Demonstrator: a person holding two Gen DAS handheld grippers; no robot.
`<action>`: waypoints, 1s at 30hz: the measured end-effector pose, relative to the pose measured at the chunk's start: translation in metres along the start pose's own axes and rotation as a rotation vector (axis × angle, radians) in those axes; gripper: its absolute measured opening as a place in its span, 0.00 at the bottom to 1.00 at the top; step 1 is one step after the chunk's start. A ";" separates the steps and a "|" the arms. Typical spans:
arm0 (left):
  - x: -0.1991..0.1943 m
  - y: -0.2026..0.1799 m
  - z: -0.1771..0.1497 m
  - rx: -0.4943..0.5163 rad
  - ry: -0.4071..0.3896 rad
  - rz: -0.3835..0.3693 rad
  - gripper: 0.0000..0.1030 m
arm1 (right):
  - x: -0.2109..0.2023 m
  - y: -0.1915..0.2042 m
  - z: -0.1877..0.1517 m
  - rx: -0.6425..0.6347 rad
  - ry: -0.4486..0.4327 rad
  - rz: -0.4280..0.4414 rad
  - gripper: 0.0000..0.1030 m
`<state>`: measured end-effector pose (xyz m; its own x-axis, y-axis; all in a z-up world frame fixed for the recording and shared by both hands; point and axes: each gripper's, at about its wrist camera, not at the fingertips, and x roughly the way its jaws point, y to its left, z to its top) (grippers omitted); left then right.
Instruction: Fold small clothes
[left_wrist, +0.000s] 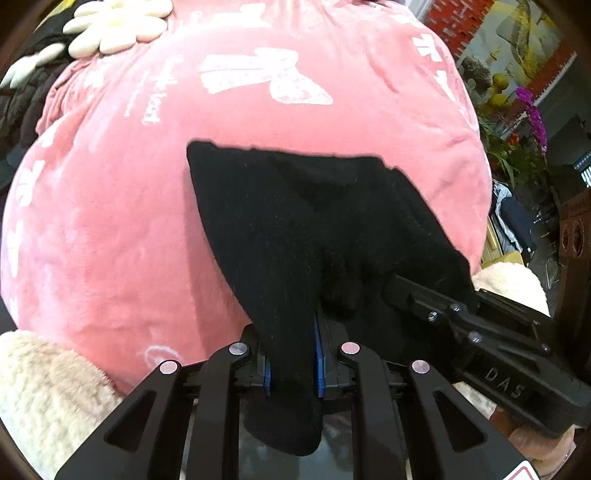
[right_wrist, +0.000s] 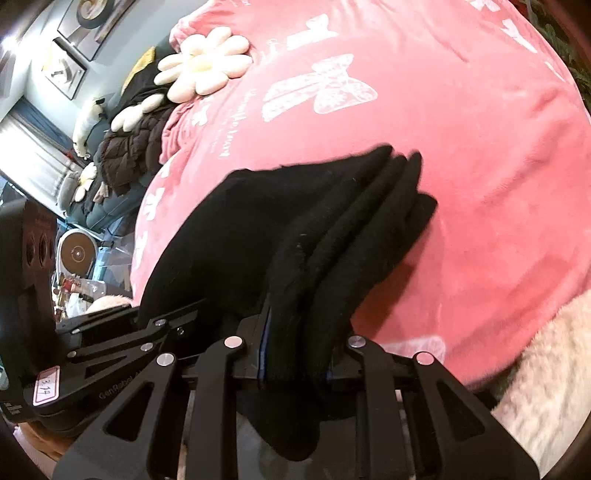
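Nearest the lens in the left wrist view: left gripper (left_wrist: 293, 363), clamped on a black sock (left_wrist: 295, 229), the blue pads squeezing the fabric, one end hanging below the jaws. Long axis from bottom centre toward upper centre, wide far edge flat on the pink blanket (left_wrist: 110, 221). Broad bare blanket at left; white flower cushion (left_wrist: 118, 26) upper left. At lower right, the right gripper (left_wrist: 436, 295), biting the same fabric. In the right wrist view: left gripper (right_wrist: 147, 325) at lower left; right gripper (right_wrist: 295, 354) pinched on three or four stacked layers (right_wrist: 351, 229), pointing upper right. Cream fleece (right_wrist: 546, 369) at the right edge.
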<state>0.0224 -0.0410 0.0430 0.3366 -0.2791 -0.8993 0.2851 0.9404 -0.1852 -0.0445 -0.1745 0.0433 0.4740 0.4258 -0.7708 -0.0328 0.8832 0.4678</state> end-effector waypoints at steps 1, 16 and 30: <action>-0.006 -0.003 -0.004 0.006 -0.004 0.001 0.12 | -0.006 0.003 -0.002 -0.002 -0.002 0.005 0.19; -0.134 -0.029 -0.021 0.083 -0.244 -0.040 0.12 | -0.124 0.067 0.002 -0.145 -0.241 0.099 0.19; -0.268 -0.039 0.080 0.235 -0.695 -0.014 0.13 | -0.216 0.136 0.134 -0.406 -0.640 0.139 0.19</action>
<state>-0.0068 -0.0184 0.3233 0.8006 -0.4232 -0.4243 0.4527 0.8910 -0.0346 -0.0335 -0.1726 0.3312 0.8546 0.4508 -0.2578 -0.3912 0.8853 0.2515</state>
